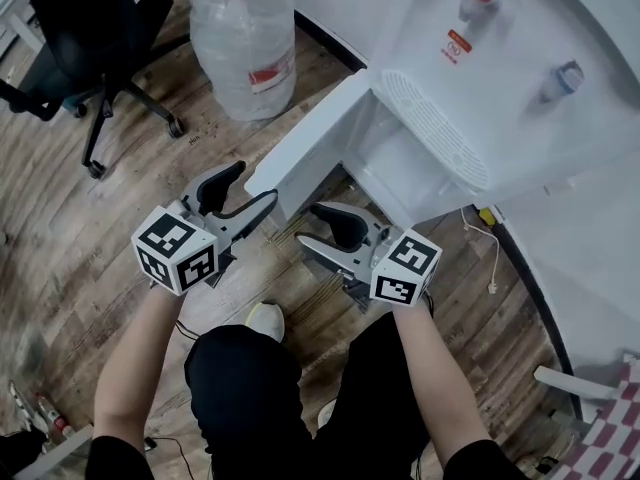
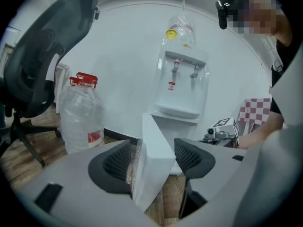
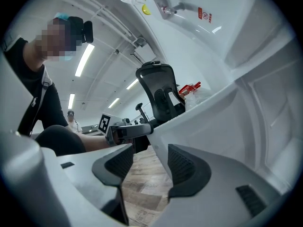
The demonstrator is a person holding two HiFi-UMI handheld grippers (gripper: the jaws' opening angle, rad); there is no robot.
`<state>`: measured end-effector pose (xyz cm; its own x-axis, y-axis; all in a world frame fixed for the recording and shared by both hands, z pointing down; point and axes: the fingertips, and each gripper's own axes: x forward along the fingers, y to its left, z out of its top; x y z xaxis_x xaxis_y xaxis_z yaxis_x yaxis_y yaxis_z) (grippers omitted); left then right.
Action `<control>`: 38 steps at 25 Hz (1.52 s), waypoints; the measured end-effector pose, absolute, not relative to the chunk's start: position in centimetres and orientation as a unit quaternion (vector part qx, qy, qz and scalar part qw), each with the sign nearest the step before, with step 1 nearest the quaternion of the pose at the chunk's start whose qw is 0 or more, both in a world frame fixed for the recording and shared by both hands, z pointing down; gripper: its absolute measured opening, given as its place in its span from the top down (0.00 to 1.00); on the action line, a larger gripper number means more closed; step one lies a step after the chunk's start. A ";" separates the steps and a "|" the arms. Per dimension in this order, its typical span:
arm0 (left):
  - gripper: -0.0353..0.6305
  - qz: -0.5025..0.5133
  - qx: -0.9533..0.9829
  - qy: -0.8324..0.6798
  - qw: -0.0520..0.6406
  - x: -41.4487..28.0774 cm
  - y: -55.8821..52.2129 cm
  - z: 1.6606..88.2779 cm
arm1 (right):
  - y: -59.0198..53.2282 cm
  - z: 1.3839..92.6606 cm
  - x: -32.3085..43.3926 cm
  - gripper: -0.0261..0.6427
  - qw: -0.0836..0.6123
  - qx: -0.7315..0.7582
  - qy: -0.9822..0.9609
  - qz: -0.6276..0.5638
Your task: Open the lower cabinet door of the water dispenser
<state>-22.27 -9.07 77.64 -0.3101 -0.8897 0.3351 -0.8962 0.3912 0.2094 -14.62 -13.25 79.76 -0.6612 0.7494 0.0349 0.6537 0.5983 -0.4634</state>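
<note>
Cut off at head view's top edge: dispenser (image 1: pixel 470 88), standing at the wall edge of floor (image 1: pixel 90 228); top seen only from left gripper view, with a clear bottle (image 2: pixel 180 28) on it. Inside of lower cabinet hidden under drip tray (image 1: pixel 430 128) and behind door (image 1: pixel 310 153), swung well out from cabinet front, free edge toward the grippers. Cropped at head view's top left corner: chair (image 1: pixel 90 28), only seat and wheeled base showing there, backrest filling left gripper view's left side. Between chair and dispenser, near wall edge: jug (image 1: pixel 245 38), red cap clipped by head view's top edge, cap and neck plain in left gripper view. Left gripper (image 1: pixel 250 186) at door's free edge, jaws wide, edge between them, pads close on either side; no clear pinch to be made out. Right gripper (image 1: pixel 310 226) on door's inner side, low, jaws spread wide with only floor between, holding nothing; one jaw just beside door, touch not to be told. From right gripper view alone: ceiling lights and a far-off person (image 3: pixel 71 119). On floor right of dispenser: thin cable (image 1: pixel 492 253), ends hard to follow. Shoe (image 1: pixel 265 320) half hidden by a knee.
</note>
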 end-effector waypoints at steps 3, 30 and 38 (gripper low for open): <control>0.54 0.007 0.537 -0.820 0.195 -23.4 -8.3 77.5 | -13.2 79.9 -15.4 0.63 0.113 -0.388 -0.888 0.217; 0.67 0.034 0.470 -0.866 0.170 -35.2 -4.5 77.4 | -15.3 80.5 -16.9 0.86 0.116 -0.345 -0.905 0.222; 0.70 0.045 0.455 -0.873 0.168 -38.4 -4.8 77.3 | -16.6 81.1 -16.2 0.89 0.118 -0.327 -0.911 0.224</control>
<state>-38.45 -4.76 77.32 -0.5292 -0.7800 0.3340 -0.8103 0.5813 0.0737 -16.19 -16.61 81.09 -0.7585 0.6480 0.0690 0.5421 0.6862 -0.4851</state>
